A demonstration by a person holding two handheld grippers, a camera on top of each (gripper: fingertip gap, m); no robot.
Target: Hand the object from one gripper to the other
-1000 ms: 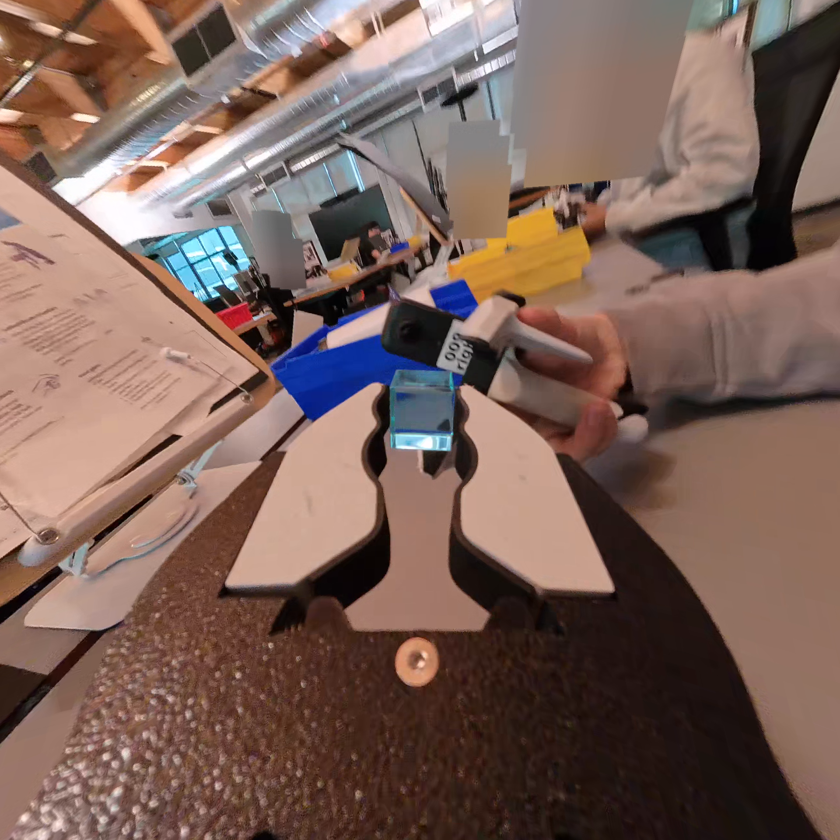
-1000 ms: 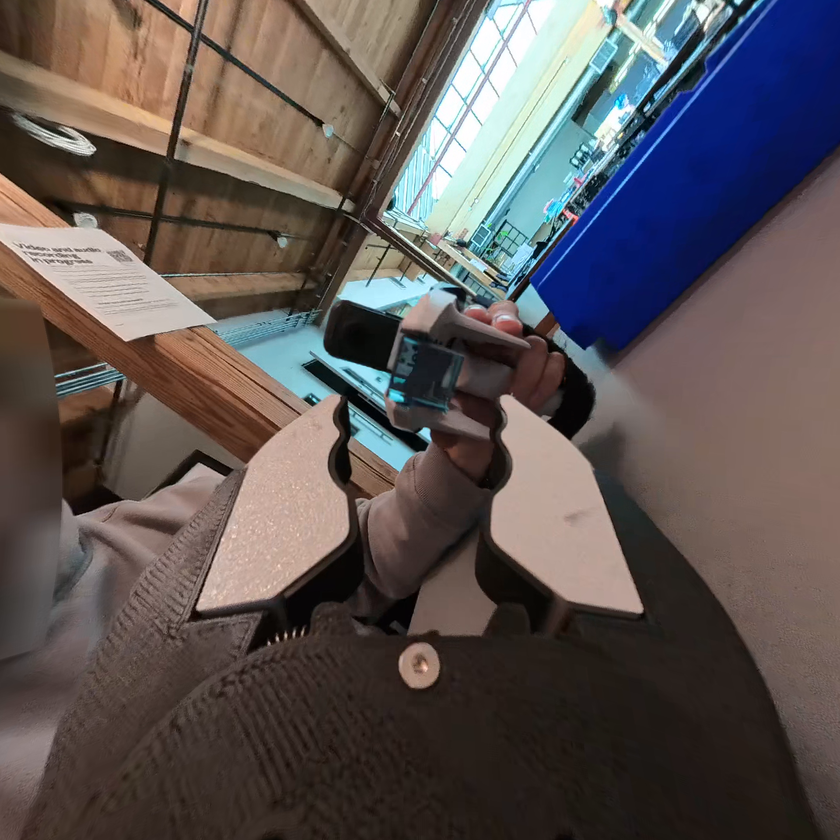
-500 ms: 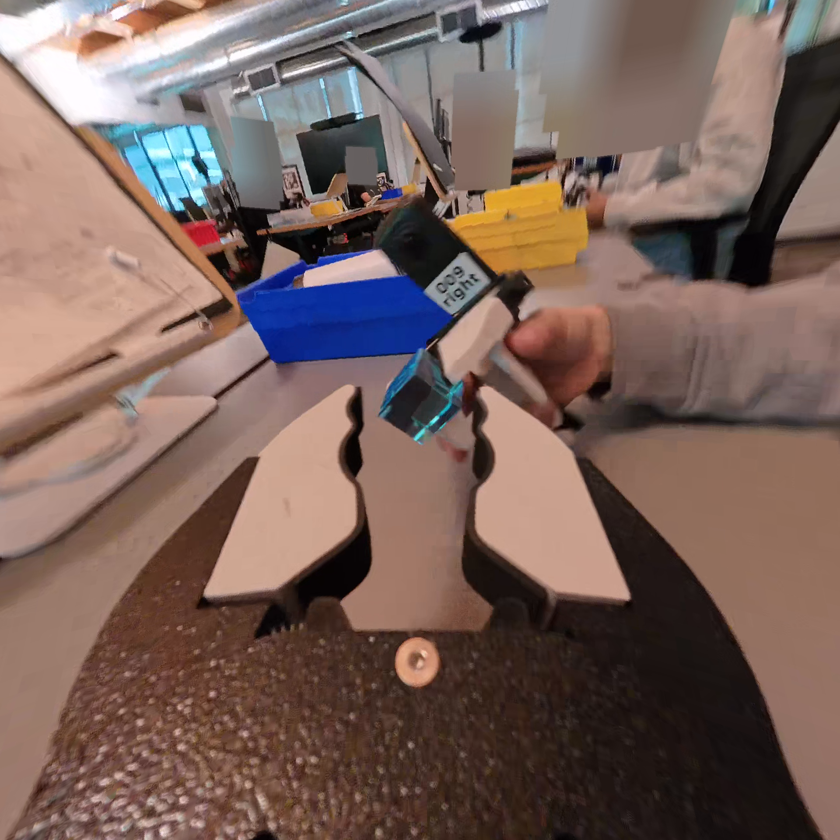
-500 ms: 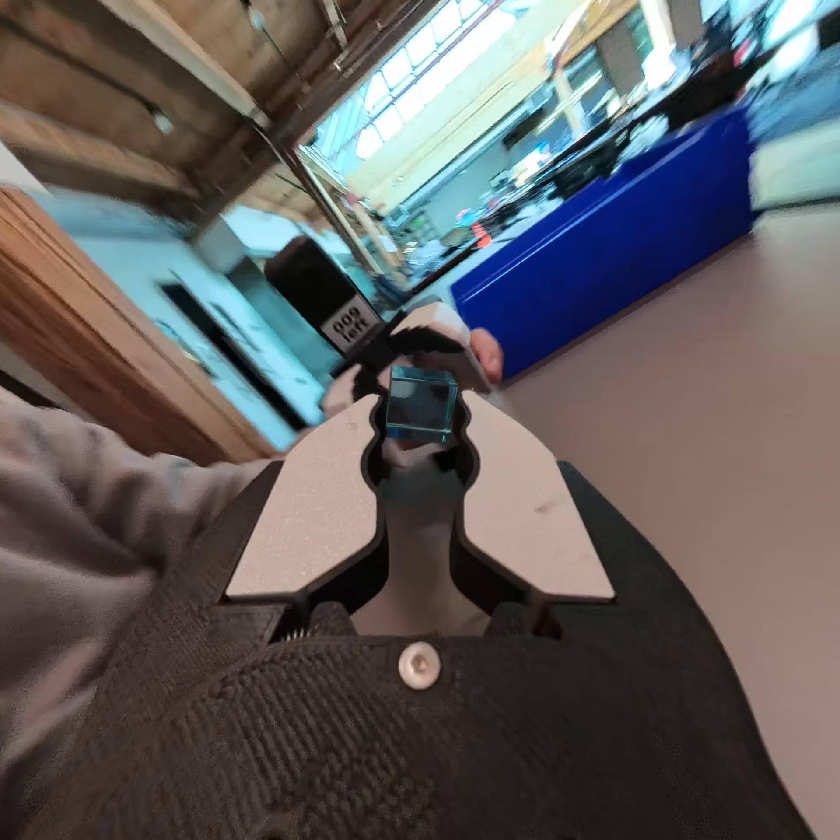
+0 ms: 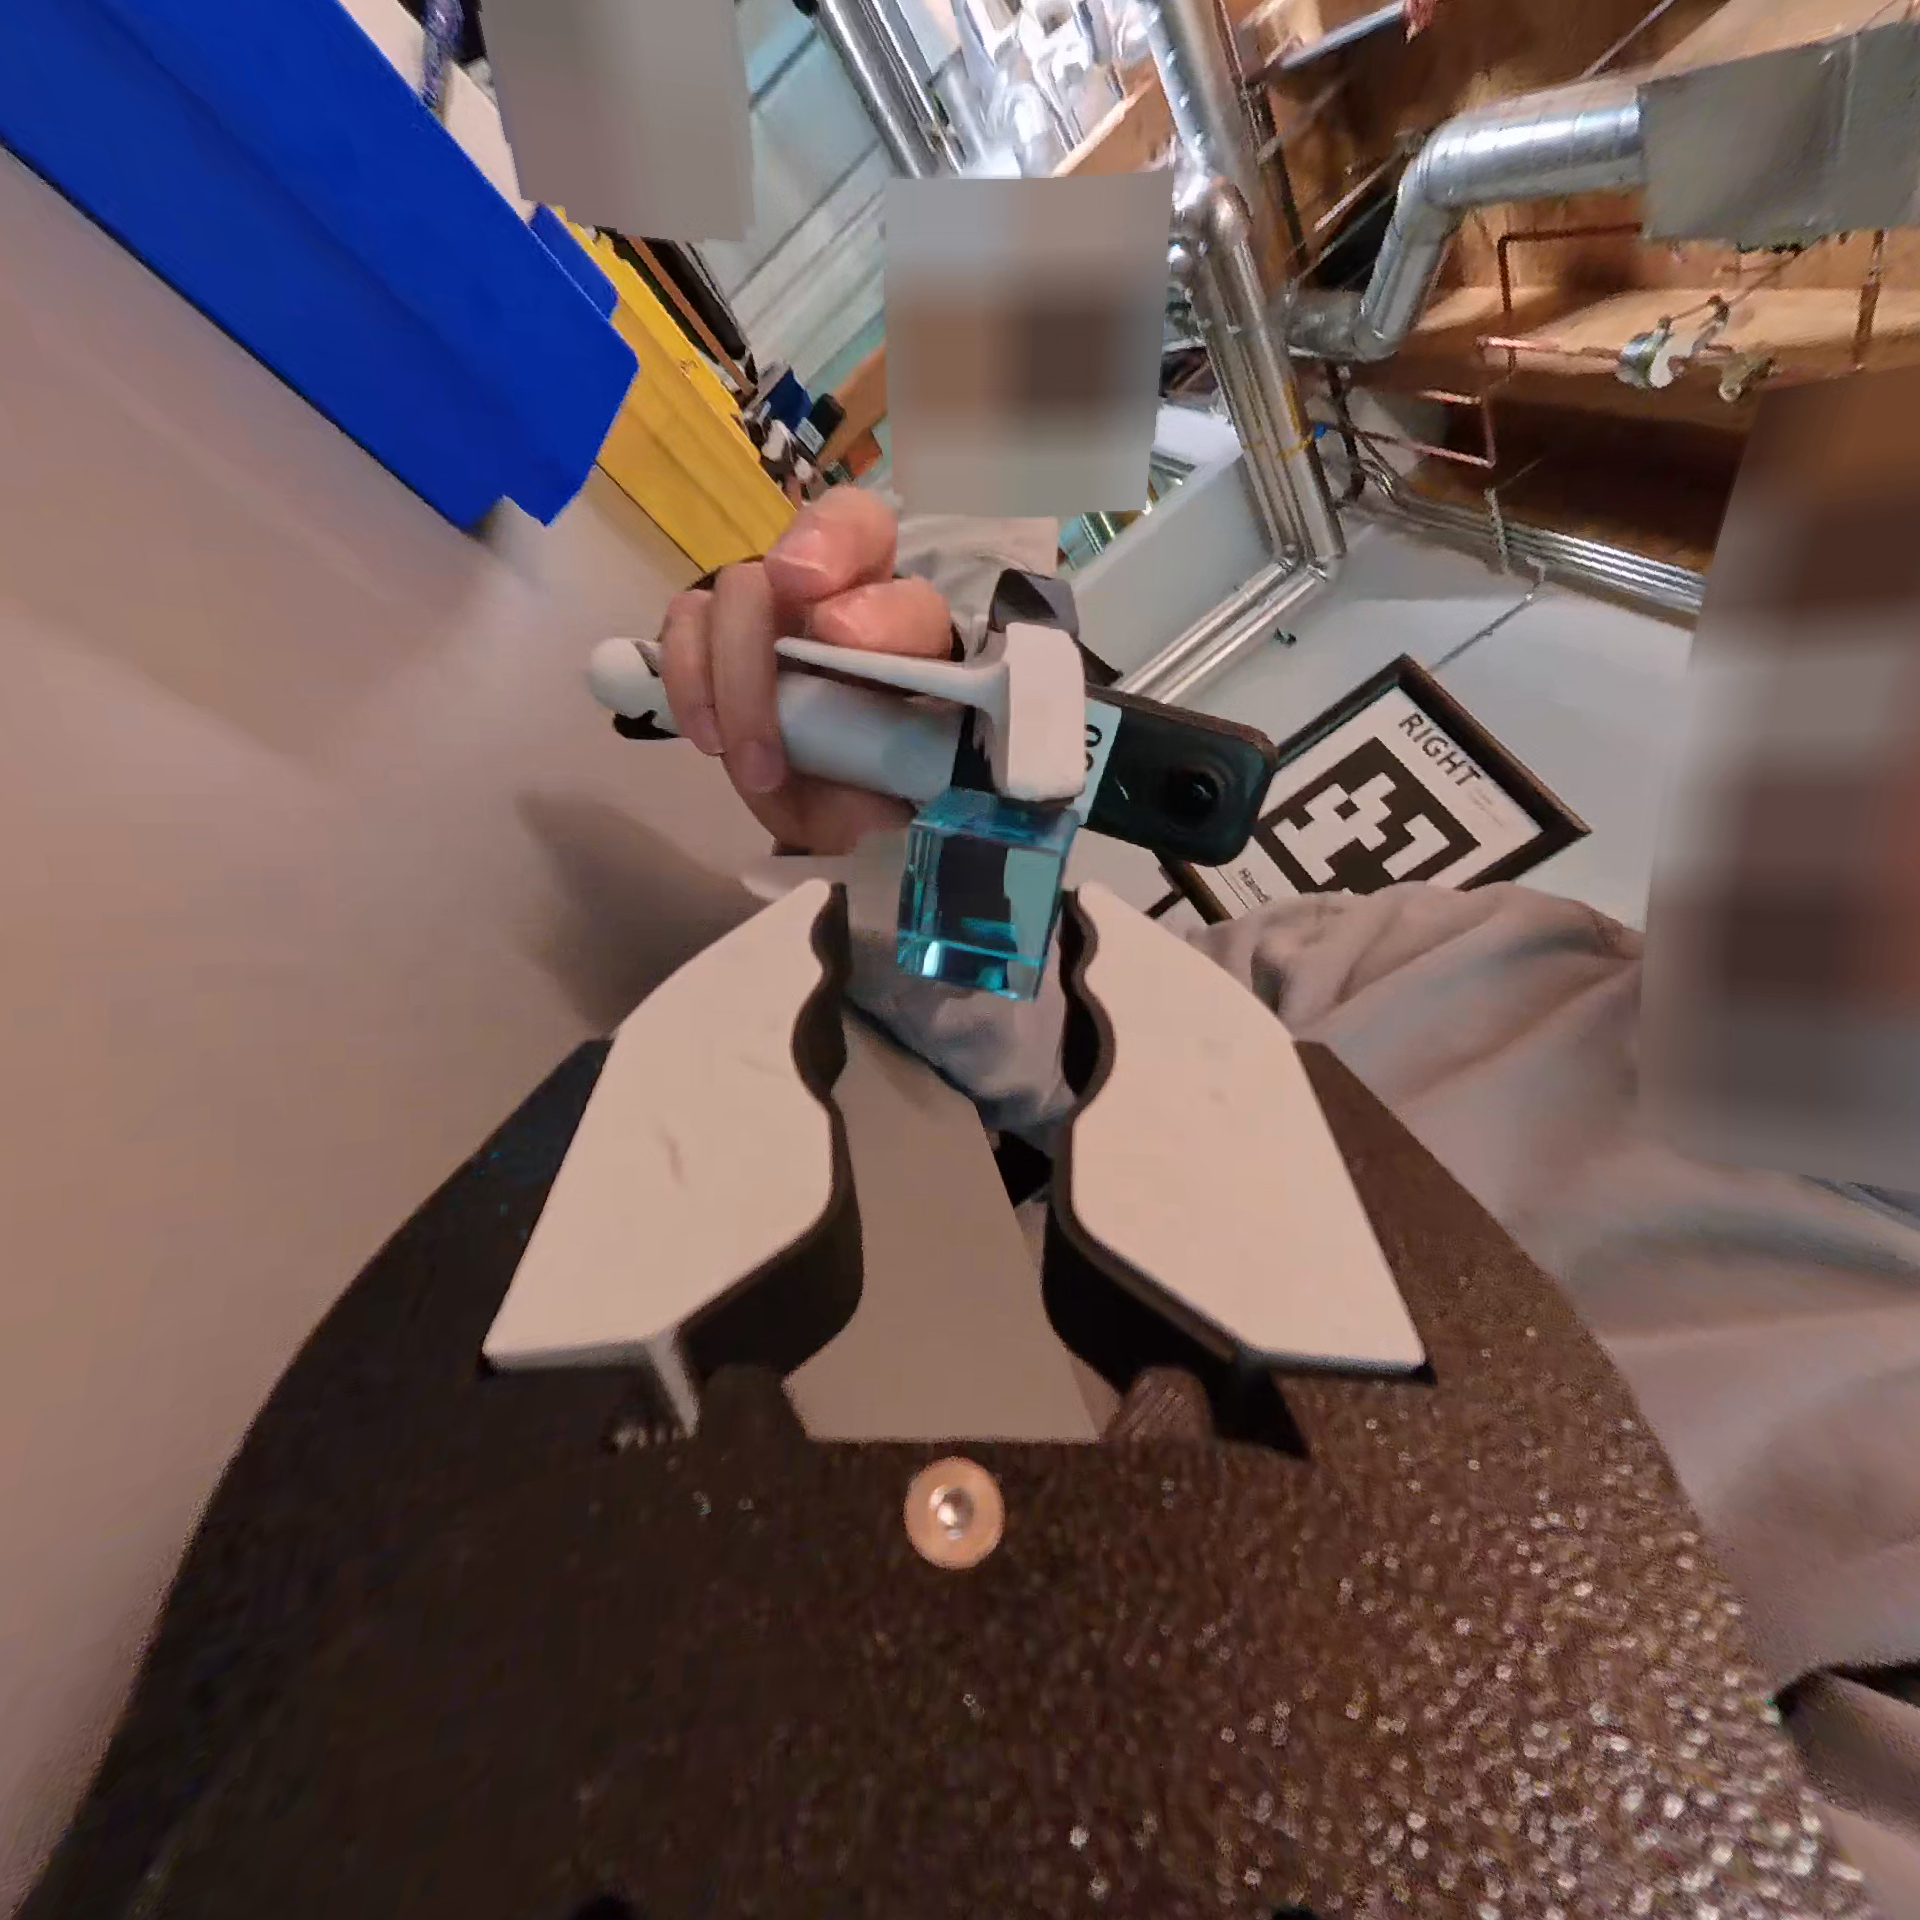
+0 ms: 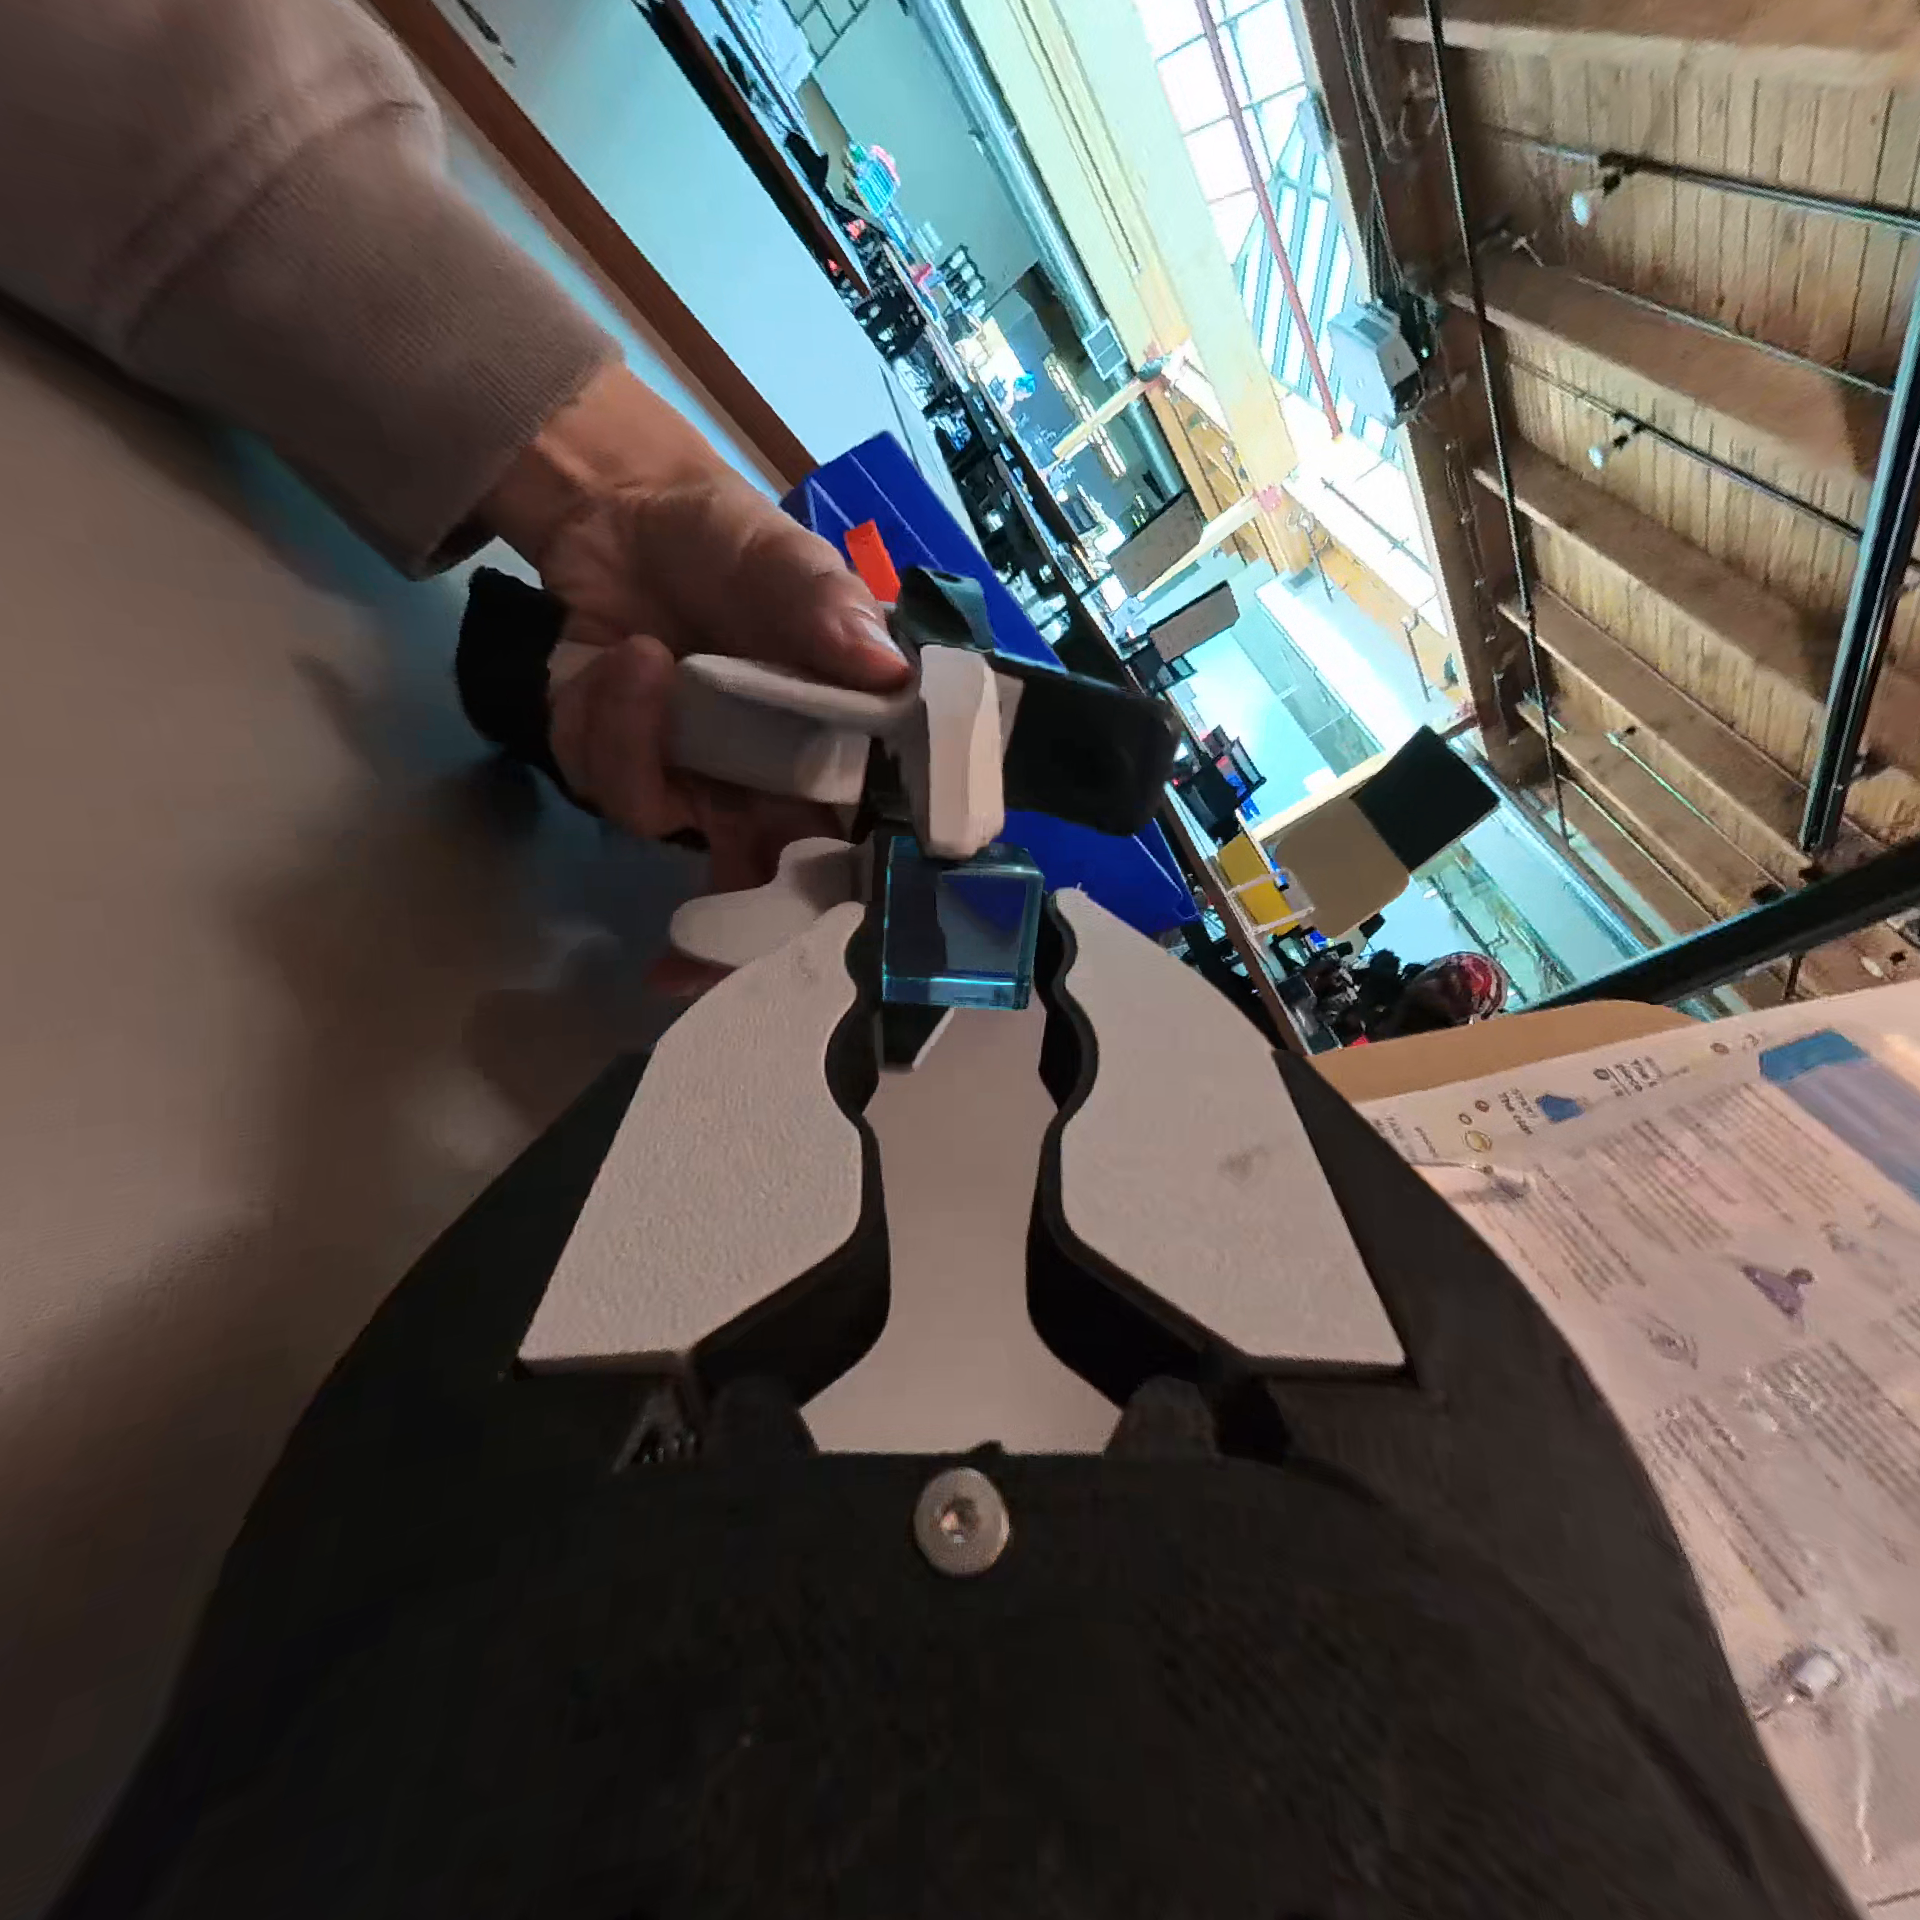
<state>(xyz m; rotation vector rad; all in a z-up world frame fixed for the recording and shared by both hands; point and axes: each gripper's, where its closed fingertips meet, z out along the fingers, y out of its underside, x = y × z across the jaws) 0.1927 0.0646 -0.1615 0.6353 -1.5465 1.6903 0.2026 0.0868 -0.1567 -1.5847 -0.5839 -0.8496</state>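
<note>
A clear blue cube [image 6: 956, 925] sits between the tips of my right gripper [image 6: 961, 914], which is shut on it. In the left wrist view the cube [image 5: 982, 904] hangs tilted between the tips of my left gripper [image 5: 954, 899], which is open: there is a gap on the cube's left side, and its right edge is close to the right finger. The right gripper [image 5: 1039, 727] reaches in from above there, held by a hand. In the right wrist view the left gripper [image 6: 945, 758] shows just above the cube, also in a hand.
A grey table [image 5: 260, 831] lies to the left. A blue bin [image 5: 312, 260] and yellow bins [image 5: 686, 457] stand behind it. A framed black-and-white marker board [image 5: 1392, 821] and a grey sleeve [image 5: 1455, 1039] are on the right. A printed sheet [image 6: 1714, 1299] lies right of the right gripper. Less than 4 cm separates the two grippers' tips.
One second ago the left gripper held the cube; half a second ago the right gripper had it. Since then both grippers have turned, and the open left jaws sit around the cube.
</note>
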